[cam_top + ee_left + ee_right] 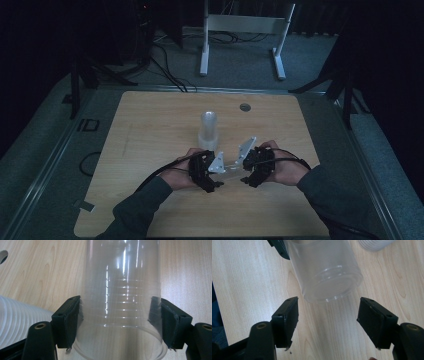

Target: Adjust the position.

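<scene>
A clear plastic cup (231, 168) hangs sideways just above the wooden table (150, 130), between my two grippers. My left gripper (214, 172) is shut on it; in the left gripper view both pads press the walls of the cup (122, 290) near its rim, around my left gripper (117, 322). My right gripper (246, 169) is open, and in the right gripper view the base of the cup (327, 270) lies just beyond my right gripper (328, 320), untouched. A stack of clear cups (208, 131) stands upright behind the left gripper.
The ribbed cup stack (17, 322) sits close to the left jaw, and the cup stack (374, 243) also peeks in at the top of the right gripper view. A round grommet hole (244, 107) marks the table's far side. A white stand (242, 25) and cables lie on the floor beyond.
</scene>
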`<state>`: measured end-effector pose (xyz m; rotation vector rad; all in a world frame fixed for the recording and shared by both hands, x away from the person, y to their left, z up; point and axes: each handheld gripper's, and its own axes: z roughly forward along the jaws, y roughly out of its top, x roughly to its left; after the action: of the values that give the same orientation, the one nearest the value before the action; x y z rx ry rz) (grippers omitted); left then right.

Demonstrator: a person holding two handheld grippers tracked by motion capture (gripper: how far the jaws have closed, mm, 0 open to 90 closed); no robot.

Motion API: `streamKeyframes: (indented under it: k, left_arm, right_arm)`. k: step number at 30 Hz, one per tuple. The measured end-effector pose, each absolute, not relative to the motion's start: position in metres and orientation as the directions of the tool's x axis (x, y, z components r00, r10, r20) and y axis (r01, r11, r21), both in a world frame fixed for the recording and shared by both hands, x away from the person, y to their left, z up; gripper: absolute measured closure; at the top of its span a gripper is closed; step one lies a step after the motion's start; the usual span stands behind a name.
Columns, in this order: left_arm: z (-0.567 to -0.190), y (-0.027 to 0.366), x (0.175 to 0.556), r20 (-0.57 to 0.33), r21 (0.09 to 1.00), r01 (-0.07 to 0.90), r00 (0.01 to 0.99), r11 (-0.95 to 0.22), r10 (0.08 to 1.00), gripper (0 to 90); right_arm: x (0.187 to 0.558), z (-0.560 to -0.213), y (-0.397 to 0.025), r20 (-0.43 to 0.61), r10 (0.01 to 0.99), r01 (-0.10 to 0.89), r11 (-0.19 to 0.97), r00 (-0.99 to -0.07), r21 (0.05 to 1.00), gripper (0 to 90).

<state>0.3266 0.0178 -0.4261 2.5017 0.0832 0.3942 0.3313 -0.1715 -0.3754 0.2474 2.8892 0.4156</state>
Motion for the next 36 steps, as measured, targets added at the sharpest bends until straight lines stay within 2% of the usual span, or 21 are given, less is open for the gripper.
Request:
streamKeyframes:
  k: [21, 36]
  left_arm:
    - [-0.427, 0.010, 0.320, 0.275, 0.571, -0.065, 0.954, -0.818, 0.116, 26.9]
    - [-0.426, 0.009, 0.316, 0.282, 0.588, -0.083, 0.953, -0.805, 0.108, 26.4]
  right_arm:
    - [0.329, -0.380, -0.160, -0.166, 0.141, 0.088, 0.954, -0.976, 0.287, 30.5]
    - [0.327, -0.384, -0.159, -0.155, 0.126, 0.078, 0.956, -0.980, 0.284, 38.1]
